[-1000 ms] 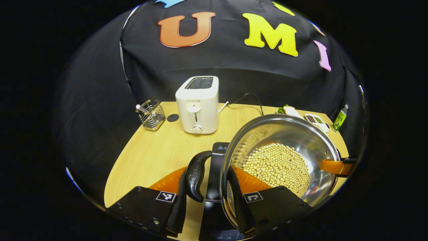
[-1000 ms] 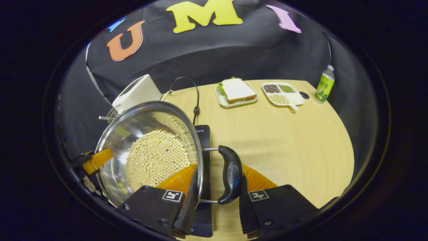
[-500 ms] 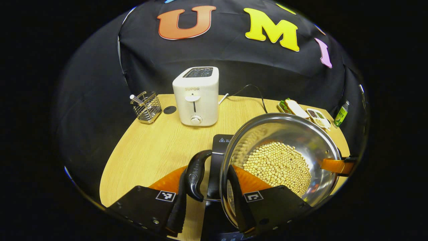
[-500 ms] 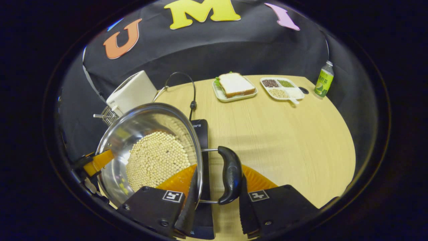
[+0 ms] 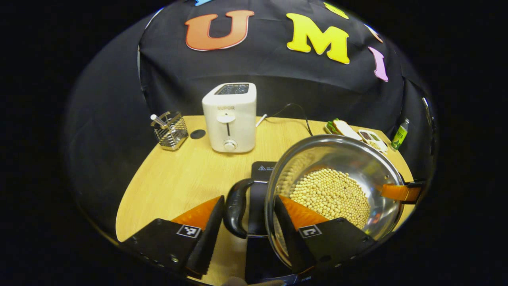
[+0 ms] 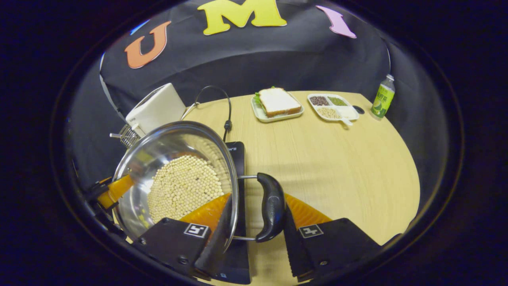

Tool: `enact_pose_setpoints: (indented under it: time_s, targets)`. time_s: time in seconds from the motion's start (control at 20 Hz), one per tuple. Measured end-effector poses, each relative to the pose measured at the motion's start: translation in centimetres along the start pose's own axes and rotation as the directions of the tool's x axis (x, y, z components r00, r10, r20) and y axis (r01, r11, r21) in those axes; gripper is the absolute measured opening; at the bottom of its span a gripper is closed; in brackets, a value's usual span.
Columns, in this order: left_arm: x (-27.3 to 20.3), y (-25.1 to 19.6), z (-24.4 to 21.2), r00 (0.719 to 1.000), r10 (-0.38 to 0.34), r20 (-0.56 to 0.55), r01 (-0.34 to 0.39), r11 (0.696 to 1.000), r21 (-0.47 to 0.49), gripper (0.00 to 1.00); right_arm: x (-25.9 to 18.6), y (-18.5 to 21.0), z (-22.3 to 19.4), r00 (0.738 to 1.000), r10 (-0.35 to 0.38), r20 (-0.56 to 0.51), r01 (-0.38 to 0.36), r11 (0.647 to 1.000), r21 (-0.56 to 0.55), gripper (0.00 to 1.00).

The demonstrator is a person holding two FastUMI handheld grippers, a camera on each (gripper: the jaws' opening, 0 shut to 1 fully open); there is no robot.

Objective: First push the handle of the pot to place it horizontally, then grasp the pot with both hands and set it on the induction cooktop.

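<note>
While both grippers sit at its sides, the round stainless steel pot, loaded with pale round beans, hangs over the flat black induction cooktop at lower centre of the left gripper view. Whether its base touches the glass, I can't tell.

Left gripper: jaws fairly wide, straddling a black loop handle and the pot's rim. One finger is inside the wall, the other just beside the handle, and contact there is too close to call.

Right gripper, bottom centre of its own view: closed tight across the opposite handle and rim, one finger against the inner wall, the other pressed on the handle's outer side.

Upper centre of the left gripper view has a white two-slot toaster with small grey lettering on its front, and a wire basket to its left. Top right of the right gripper view, on the pale wooden table, shows a sandwich plate, a divided tray and a green labelled bottle.
</note>
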State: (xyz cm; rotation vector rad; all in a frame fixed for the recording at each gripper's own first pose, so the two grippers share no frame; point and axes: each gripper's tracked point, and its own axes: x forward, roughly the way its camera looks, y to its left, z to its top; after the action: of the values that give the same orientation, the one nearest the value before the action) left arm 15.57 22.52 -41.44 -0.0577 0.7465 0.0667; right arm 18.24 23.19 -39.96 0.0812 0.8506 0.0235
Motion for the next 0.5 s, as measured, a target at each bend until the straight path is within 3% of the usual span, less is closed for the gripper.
enact_pose_setpoints:
  time_s: [0.05,0.1,0.2,0.35,0.5]
  targets:
    - [-0.2,0.1,0.0,1.0,0.004,0.018,-0.004,1.0,-0.005,0.86,-0.3,-0.1,0.5,0.999,-0.003,0.037,0.004,1.0,-0.018,0.8]
    - [-1.2,0.3,0.4,0.999,0.016,0.032,-0.017,1.0,0.004,0.99,-1.0,0.0,1.2,0.997,0.001,0.083,0.001,1.0,-0.031,0.81]
    - [-2.8,0.5,1.3,0.995,0.041,0.088,-0.045,0.998,0.035,0.98,-2.1,-0.4,1.9,0.991,0.002,0.13,0.008,0.997,-0.082,0.78]
    - [-4.2,0.4,3.5,0.986,0.035,0.164,-0.051,0.994,0.093,0.97,-3.6,-0.8,2.5,0.986,0.015,0.167,0.002,0.995,-0.101,0.9]
    - [-6.3,0.4,4.6,0.98,0.051,0.193,-0.065,0.996,0.066,0.97,-6.3,-1.4,3.6,0.974,0.024,0.224,0.007,0.99,-0.137,0.9]
